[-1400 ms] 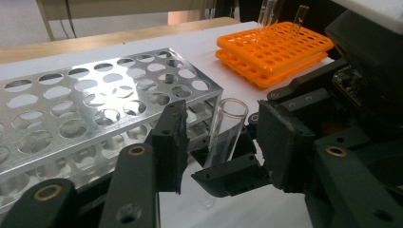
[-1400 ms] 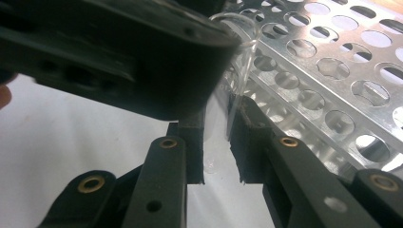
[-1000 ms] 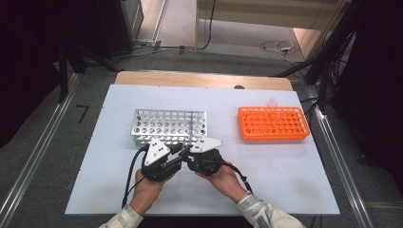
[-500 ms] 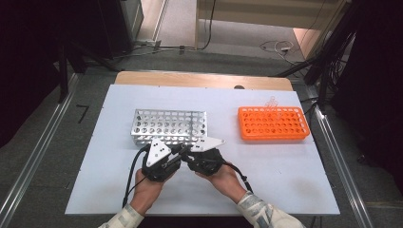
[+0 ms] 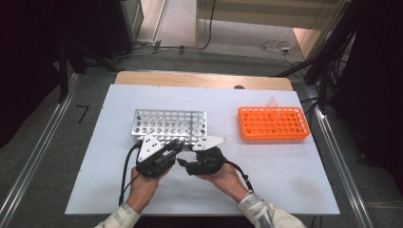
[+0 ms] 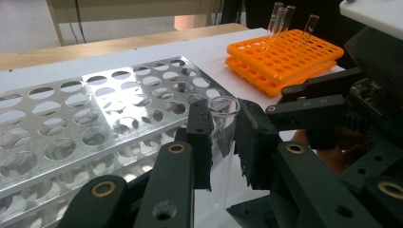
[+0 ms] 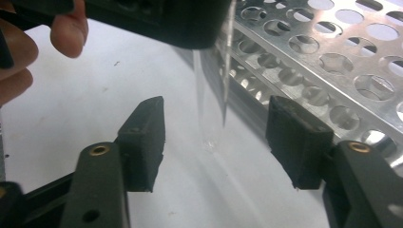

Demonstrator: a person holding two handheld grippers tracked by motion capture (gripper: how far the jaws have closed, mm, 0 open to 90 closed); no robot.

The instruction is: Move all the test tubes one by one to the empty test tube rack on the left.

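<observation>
Starting at the left of the desk (image 5: pixel 95 142), the silver rack (image 5: pixel 169 125) is lying just ahead of both hands, its holes empty on the near side. The left gripper (image 6: pixel 222 124) is clamping its jaws on a clear glass test tube (image 6: pixel 223 108), holding it upright near its open rim, with the rounded bottom hanging just above the desk beside the rack's near edge. To its right, the right gripper (image 7: pixel 216 137) is standing with its jaws apart on either side of the tube's lower end; they have just been opening, and neither pad is touching the glass now. Far right, the orange rack (image 5: pixel 272 122) is holding 3 more tubes (image 6: pixel 285 19).

The risk from here, as I judge it: the tube is hanging from 1 grip high on smooth glass, so it could slip or swing and strike the metal rack, or tilt and miss a hole.

Both hands are sitting close together near the desk's front edge, the left (image 5: pixel 142 185) angled up and to the right, the right (image 5: pixel 225 175) angled leftward towards it, the jaws nearly meeting.
</observation>
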